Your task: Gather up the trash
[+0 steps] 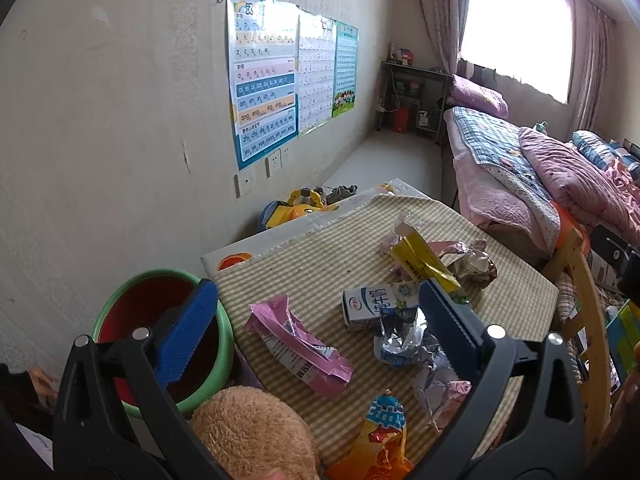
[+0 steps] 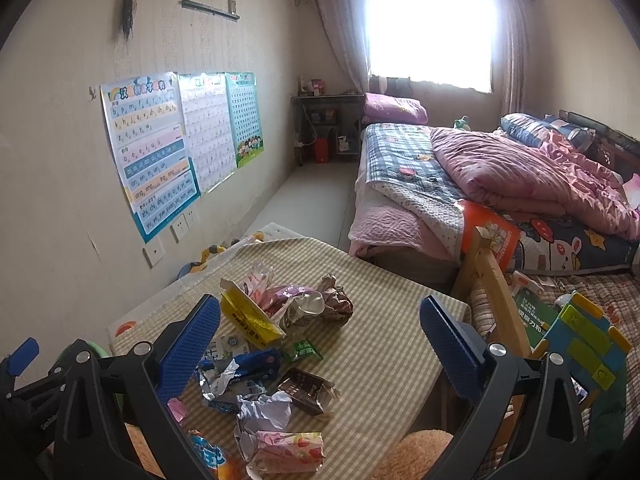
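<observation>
Trash lies scattered on a table with a striped cloth (image 1: 320, 264). In the left wrist view I see a pink wrapper (image 1: 300, 348), a white milk carton (image 1: 372, 304), a yellow packet (image 1: 424, 264), crumpled foil (image 1: 400, 340) and an orange-blue snack bag (image 1: 380, 440). A green bin with a red inside (image 1: 160, 300) stands at the table's left edge. My left gripper (image 1: 316, 332) is open and empty above the pink wrapper. My right gripper (image 2: 320, 344) is open and empty above the pile, which includes a brown carton (image 2: 304, 394) and a pink packet (image 2: 288, 448).
A tan plush toy (image 1: 252, 432) sits at the near table edge. A wooden chair frame (image 2: 496, 296) stands right of the table. A bed with pink bedding (image 2: 500, 176) lies beyond. Posters hang on the left wall (image 2: 160, 152). Toys (image 1: 296, 208) lie on the floor behind the table.
</observation>
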